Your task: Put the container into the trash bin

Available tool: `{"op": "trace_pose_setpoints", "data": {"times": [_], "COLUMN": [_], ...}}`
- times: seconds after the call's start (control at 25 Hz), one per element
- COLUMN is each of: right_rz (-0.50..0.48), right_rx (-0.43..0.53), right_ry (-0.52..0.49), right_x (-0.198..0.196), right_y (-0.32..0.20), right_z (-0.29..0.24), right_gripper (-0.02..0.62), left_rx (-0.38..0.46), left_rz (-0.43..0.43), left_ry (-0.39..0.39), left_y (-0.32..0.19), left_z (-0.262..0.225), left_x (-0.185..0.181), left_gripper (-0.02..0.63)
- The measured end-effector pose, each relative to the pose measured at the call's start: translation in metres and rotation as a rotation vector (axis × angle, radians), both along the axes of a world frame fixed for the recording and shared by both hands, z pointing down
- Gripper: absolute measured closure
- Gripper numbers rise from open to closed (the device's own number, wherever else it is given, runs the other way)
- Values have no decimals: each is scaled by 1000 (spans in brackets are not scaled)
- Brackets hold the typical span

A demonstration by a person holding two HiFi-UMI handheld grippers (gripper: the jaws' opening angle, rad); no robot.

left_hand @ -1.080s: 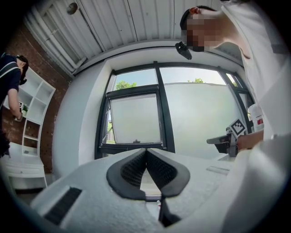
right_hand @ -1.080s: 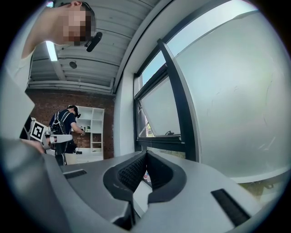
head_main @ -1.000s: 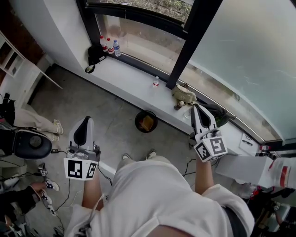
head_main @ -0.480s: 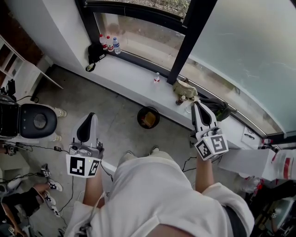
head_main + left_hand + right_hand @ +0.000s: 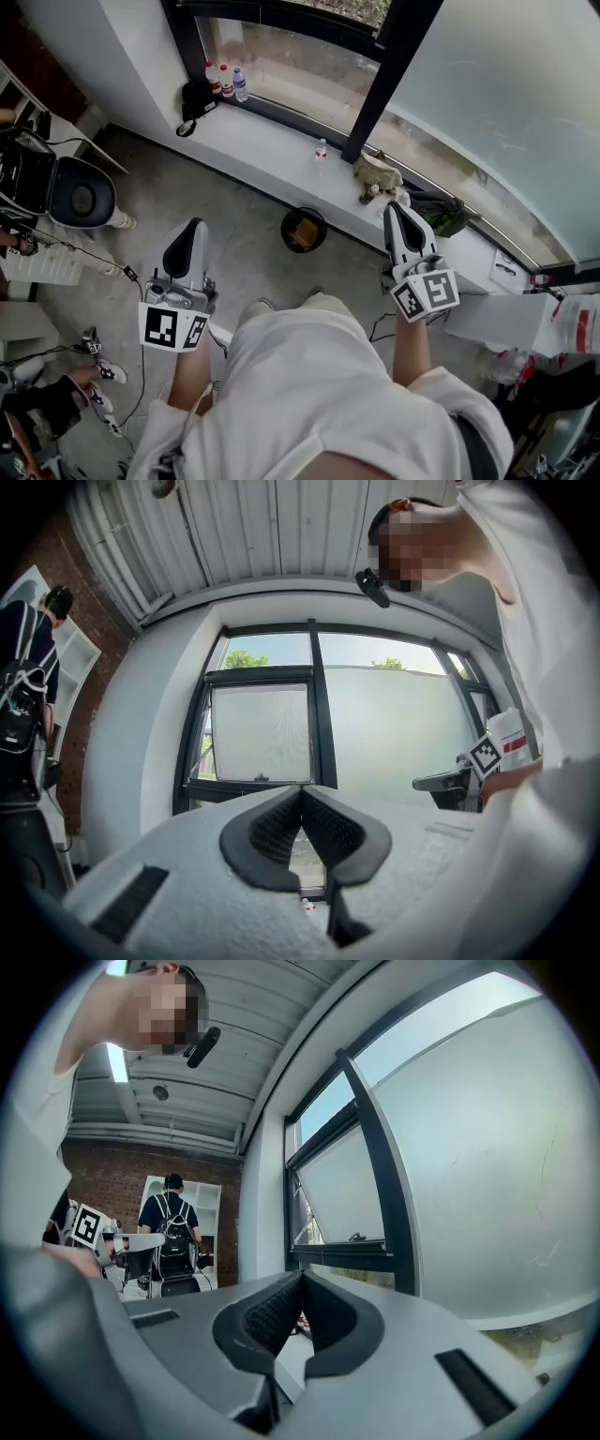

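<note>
A round black trash bin (image 5: 304, 231) stands on the grey floor below the white window ledge (image 5: 262, 155), with something yellow-brown inside it. My left gripper (image 5: 192, 227) hangs left of the bin, shut, with nothing in it; its pads meet in the left gripper view (image 5: 302, 797). My right gripper (image 5: 393, 210) is to the right of the bin, at the ledge's edge, also shut and holding nothing (image 5: 301, 1281). A small bottle (image 5: 322, 149) stands on the ledge behind the bin. I cannot tell which object is the container.
Three bottles (image 5: 225, 80) and a black bag (image 5: 197, 98) sit at the ledge's far left. A khaki bundle (image 5: 377, 172) and a dark bag (image 5: 441, 214) lie near my right gripper. A black chair (image 5: 80, 192) stands left, a white box (image 5: 487, 319) right. A person with a backpack (image 5: 173, 1232) stands further back.
The head view has shifted a little toward the ledge. The right gripper has drifted closer to the ledge. Both grippers stay shut.
</note>
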State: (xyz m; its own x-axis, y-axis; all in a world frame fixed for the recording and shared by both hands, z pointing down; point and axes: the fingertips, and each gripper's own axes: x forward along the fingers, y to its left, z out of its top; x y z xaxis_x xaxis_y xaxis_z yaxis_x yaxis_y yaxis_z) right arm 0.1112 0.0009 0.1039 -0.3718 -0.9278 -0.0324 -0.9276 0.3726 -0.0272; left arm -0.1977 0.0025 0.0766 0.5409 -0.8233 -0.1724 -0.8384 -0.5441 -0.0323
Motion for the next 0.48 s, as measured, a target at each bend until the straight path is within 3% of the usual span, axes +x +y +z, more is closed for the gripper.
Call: {"op": "trace_pose_setpoints", "data": {"times": [0.48], "right_rz": [37], "right_rx": [-30], "right_ry": [7], "right_x": [-12], "right_y": [17], "right_z": [11], "right_gripper": [594], "left_rx": [-31], "left_rz": [57], "left_ry": [13], "left_y": [3], "left_z": [13], "left_x": [-5], "left_gripper": [589]}}
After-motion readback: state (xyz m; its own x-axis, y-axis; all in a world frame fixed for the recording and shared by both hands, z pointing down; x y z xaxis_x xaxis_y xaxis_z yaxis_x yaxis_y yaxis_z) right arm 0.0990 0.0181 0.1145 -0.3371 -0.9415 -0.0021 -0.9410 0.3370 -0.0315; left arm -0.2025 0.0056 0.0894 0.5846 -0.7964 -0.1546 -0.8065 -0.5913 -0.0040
